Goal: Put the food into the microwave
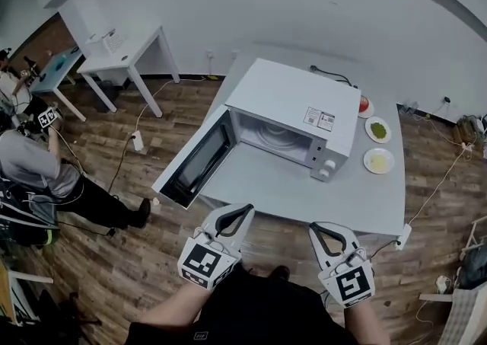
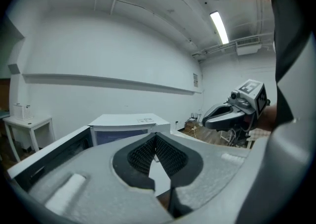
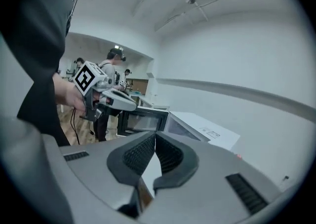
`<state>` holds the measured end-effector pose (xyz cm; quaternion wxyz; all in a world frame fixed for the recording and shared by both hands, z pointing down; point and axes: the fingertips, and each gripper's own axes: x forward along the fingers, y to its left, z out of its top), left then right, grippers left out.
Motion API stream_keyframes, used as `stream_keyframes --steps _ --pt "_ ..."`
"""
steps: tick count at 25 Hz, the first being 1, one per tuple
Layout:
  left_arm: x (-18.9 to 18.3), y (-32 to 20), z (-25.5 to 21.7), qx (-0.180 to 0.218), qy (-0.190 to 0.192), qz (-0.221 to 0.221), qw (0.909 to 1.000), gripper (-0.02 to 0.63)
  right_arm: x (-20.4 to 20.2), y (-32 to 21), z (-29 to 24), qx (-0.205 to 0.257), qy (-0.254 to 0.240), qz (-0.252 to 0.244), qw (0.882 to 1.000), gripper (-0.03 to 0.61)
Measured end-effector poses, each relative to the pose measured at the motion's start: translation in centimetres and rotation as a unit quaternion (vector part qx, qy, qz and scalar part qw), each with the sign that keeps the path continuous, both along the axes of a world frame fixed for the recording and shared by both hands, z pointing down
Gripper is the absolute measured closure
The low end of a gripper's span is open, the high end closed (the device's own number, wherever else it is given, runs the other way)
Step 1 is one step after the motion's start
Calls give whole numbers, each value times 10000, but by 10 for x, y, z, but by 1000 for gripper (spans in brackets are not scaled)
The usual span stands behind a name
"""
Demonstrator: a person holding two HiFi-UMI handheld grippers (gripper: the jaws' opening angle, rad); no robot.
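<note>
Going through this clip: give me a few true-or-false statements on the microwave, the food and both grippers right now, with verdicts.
The white microwave has its door shut. False: it stands open.
Food sits inside the microwave. False: its cavity is empty.
Small white plates of food sit on the grey table beside the microwave. True.
The right gripper is shut and empty. True.
The left gripper holds a plate. False: it is shut on nothing.

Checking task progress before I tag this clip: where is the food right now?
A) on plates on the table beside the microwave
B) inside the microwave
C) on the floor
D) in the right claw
A: the food lies on three small plates on the table, right of the microwave in the head view, whose door stands open on an empty cavity.
</note>
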<state>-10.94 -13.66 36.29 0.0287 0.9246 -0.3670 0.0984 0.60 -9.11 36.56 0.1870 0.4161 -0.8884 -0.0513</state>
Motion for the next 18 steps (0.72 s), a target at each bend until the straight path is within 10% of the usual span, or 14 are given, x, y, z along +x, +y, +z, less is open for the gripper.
stream_keyframes --steps 8,18 --pt "32 38 -27 -3 460 79 9989 607 52 27 -27 -638 -2307 320 9704 565" --pt "33 30 -36 226 449 156 9986 607 49 26 -35 -382 -2641 710 9611 565"
